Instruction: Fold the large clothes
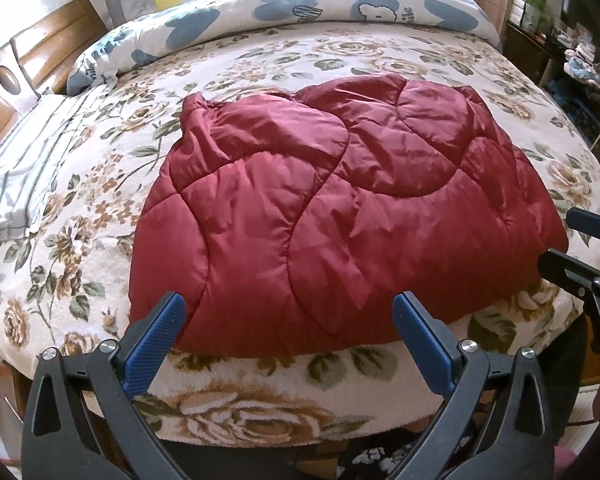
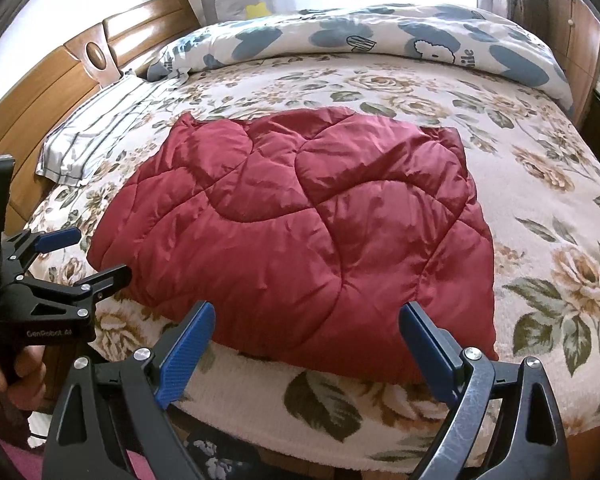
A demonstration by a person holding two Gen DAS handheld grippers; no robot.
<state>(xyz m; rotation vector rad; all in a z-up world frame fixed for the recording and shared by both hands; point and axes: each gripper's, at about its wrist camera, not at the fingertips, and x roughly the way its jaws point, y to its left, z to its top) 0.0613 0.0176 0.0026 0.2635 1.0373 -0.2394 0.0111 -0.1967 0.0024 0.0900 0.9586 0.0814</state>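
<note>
Before red jacket (image 1: pixel 340 208), both grippers (jaws apart)

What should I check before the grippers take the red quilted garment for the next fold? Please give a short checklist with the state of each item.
1. Left gripper open: ok.
2. Right gripper open: ok.
3. Both grippers empty: ok.
4. Red quilted garment lies fully on the bed: ok.
5. Nothing lies on the garment: ok.
6. Near hem inside the jaws: not ok, the fingers are short of it.
</note>
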